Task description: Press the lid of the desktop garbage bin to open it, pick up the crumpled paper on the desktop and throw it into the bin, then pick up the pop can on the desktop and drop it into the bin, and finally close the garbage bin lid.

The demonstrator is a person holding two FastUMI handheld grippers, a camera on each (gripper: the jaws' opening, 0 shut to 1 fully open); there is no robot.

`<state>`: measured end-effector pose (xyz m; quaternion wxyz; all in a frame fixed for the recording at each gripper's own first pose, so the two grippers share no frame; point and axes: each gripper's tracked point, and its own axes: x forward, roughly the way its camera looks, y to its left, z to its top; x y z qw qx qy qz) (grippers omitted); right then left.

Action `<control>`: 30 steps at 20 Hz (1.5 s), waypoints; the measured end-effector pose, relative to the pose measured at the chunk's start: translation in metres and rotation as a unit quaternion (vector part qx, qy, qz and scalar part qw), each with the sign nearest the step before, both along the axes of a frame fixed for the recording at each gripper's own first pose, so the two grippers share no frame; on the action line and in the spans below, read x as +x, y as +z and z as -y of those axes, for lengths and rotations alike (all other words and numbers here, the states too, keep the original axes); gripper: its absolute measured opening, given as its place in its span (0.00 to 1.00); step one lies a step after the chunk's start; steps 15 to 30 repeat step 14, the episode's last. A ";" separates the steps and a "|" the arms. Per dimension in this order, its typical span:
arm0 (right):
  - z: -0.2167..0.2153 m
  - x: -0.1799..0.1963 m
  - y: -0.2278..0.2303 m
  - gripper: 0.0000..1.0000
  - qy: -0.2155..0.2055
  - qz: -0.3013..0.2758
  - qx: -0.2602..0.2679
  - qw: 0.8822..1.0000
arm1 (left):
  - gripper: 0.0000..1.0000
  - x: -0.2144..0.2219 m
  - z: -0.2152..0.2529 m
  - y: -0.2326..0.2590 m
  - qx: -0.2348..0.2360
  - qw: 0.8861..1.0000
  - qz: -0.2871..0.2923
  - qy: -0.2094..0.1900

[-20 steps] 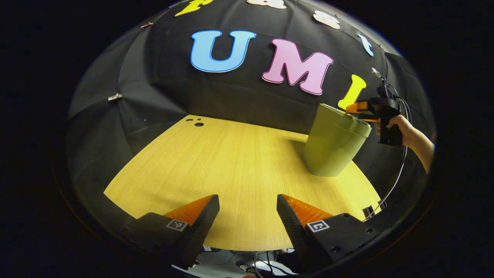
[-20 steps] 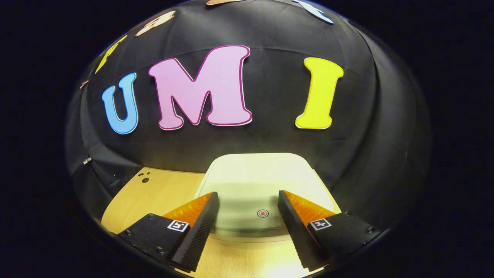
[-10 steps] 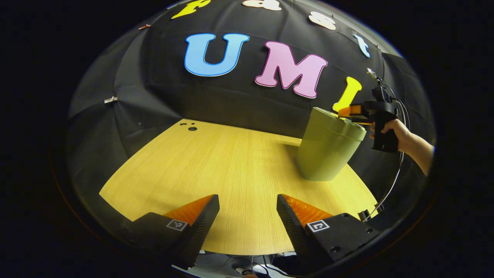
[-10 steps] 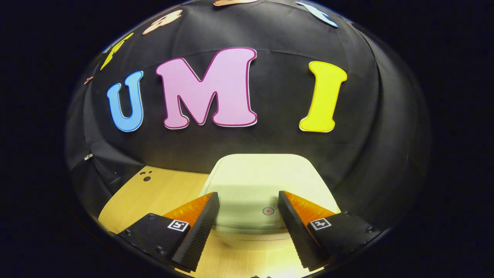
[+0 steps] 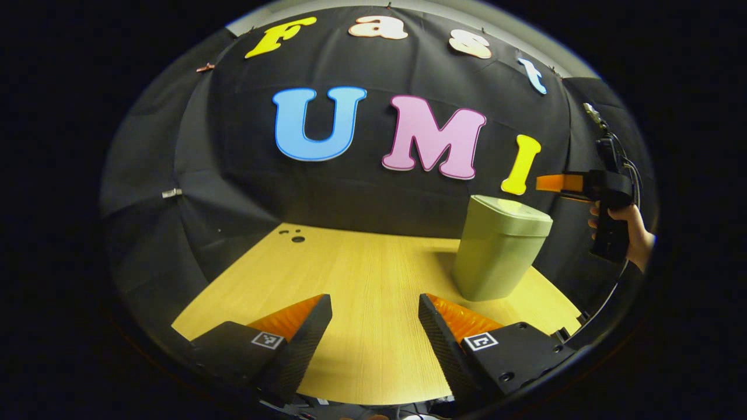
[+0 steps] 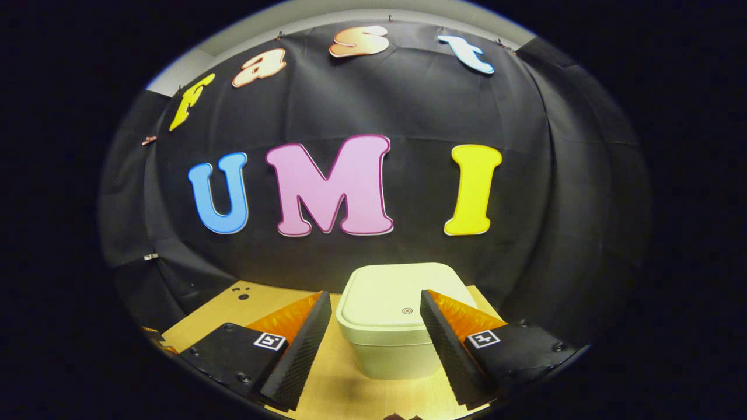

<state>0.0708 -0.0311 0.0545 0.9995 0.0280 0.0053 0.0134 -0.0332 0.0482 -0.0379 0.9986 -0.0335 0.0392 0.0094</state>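
Seemingly I am done: the bin (image 5: 501, 251) stands on the table (image 5: 362, 291) with its lid (image 6: 400, 303) down. My right gripper (image 6: 373, 329) hangs released near it; my left gripper (image 5: 373, 335) is released, well apart.

Both views toward bin (image 5: 501, 248), wall

No readable text is borne by the bin lid (image 6: 402, 300), where a small red ring mark (image 6: 407, 311) is seen between the right gripper's (image 6: 373, 344) fingers.
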 end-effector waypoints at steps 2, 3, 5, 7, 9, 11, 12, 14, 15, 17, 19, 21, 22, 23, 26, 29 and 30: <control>-0.004 -0.023 0.006 0.96 0.002 0.017 -0.011 1.000 | 0.96 -0.004 -0.001 0.015 0.000 1.000 0.023 0.006; -0.007 -0.034 0.003 0.96 0.005 0.022 -0.014 1.000 | 0.96 -0.007 -0.002 0.022 -0.002 0.999 0.033 0.011; -0.017 -0.055 -0.007 0.96 0.014 0.018 -0.007 1.000 | 0.96 -0.012 -0.009 0.034 -0.005 0.998 0.050 0.029; -0.019 -0.070 -0.020 0.96 0.018 0.006 -0.009 1.000 | 0.96 -0.018 -0.017 0.044 0.003 0.996 0.070 0.050; -0.020 -0.082 -0.029 0.96 0.018 -0.003 -0.004 1.000 | 0.96 -0.023 -0.016 0.049 0.002 0.996 0.080 0.049; -0.019 -0.090 -0.039 0.96 0.018 -0.014 -0.002 1.000 | 0.96 -0.025 -0.016 0.045 -0.005 0.996 0.075 0.044; -0.019 -0.093 -0.042 0.96 0.018 -0.019 -0.003 1.000 | 0.96 -0.026 -0.017 0.045 -0.007 0.996 0.075 0.041; -0.016 -0.097 -0.046 0.96 0.016 -0.021 -0.011 1.000 | 0.96 -0.026 -0.019 0.041 -0.012 0.996 0.075 0.039; -0.016 -0.097 -0.046 0.96 0.016 -0.021 -0.011 1.000 | 0.96 -0.026 -0.019 0.041 -0.012 0.996 0.075 0.039; -0.016 -0.097 -0.046 0.96 0.016 -0.021 -0.011 1.000 | 0.96 -0.026 -0.019 0.041 -0.012 0.996 0.075 0.039; -0.016 -0.097 -0.046 0.96 0.016 -0.021 -0.011 1.000 | 0.96 -0.026 -0.019 0.041 -0.012 0.996 0.075 0.039; -0.016 -0.097 -0.046 0.96 0.016 -0.021 -0.011 1.000 | 0.96 -0.026 -0.019 0.041 -0.012 0.996 0.075 0.039; -0.016 -0.097 -0.046 0.96 0.016 -0.021 -0.011 1.000 | 0.96 -0.026 -0.019 0.041 -0.012 0.996 0.075 0.039; -0.016 -0.097 -0.046 0.96 0.016 -0.021 -0.011 1.000 | 0.96 -0.026 -0.019 0.041 -0.012 0.996 0.075 0.039; -0.016 -0.097 -0.046 0.96 0.016 -0.021 -0.011 1.000 | 0.96 -0.026 -0.019 0.041 -0.012 0.996 0.075 0.039; -0.016 -0.097 -0.046 0.96 0.016 -0.021 -0.011 1.000 | 0.96 -0.026 -0.019 0.041 -0.012 0.996 0.075 0.039; -0.016 -0.097 -0.046 0.96 0.016 -0.021 -0.011 1.000 | 0.96 -0.026 -0.019 0.041 -0.012 0.996 0.075 0.039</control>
